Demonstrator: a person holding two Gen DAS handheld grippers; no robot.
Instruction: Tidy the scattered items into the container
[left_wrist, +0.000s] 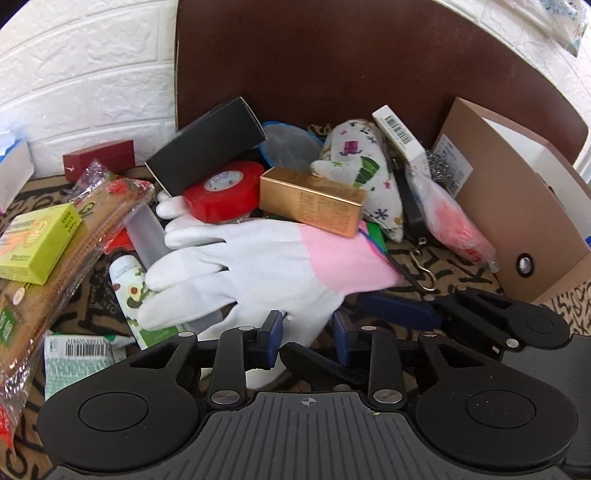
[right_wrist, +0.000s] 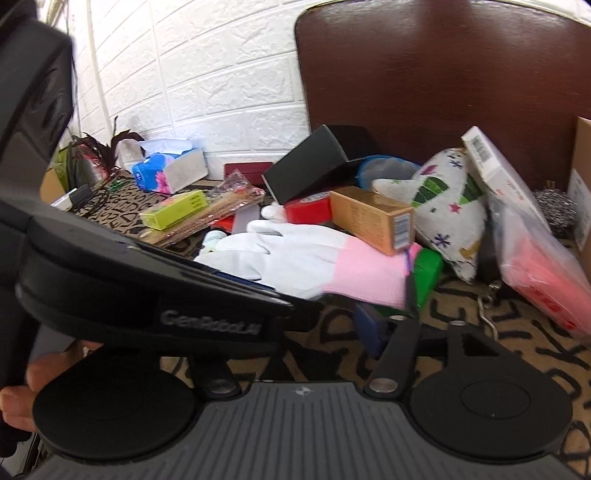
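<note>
Barely begun, judging by the spread: nothing visibly lying in the cardboard box (left_wrist: 509, 221) at the right edge of the desk (left_wrist: 461, 266), though most of its inside hidden from view. Piled along the middle and back edge, all yet to be cleared: black carton (left_wrist: 207, 147), red tape roll (left_wrist: 221, 192), gold box (left_wrist: 314, 203) resting on the pink cuff of the white glove (left_wrist: 240, 266), printed fabric pouch (left_wrist: 362, 173), steel scourer (left_wrist: 439, 162); toward the left edge, a green packet (left_wrist: 37, 240) on a cellophane-wrapped bundle. Nearest the front edge, the glove itself, palm down, apparently the first pick. Left gripper (left_wrist: 306, 332) drawn narrow around the glove's near hem, fabric filling the gap; impossible to say whether the pads really bite. Right gripper (right_wrist: 332, 312) just beside the cuff, one finger hidden behind the other tool, so width of its jaws not readable.
</note>
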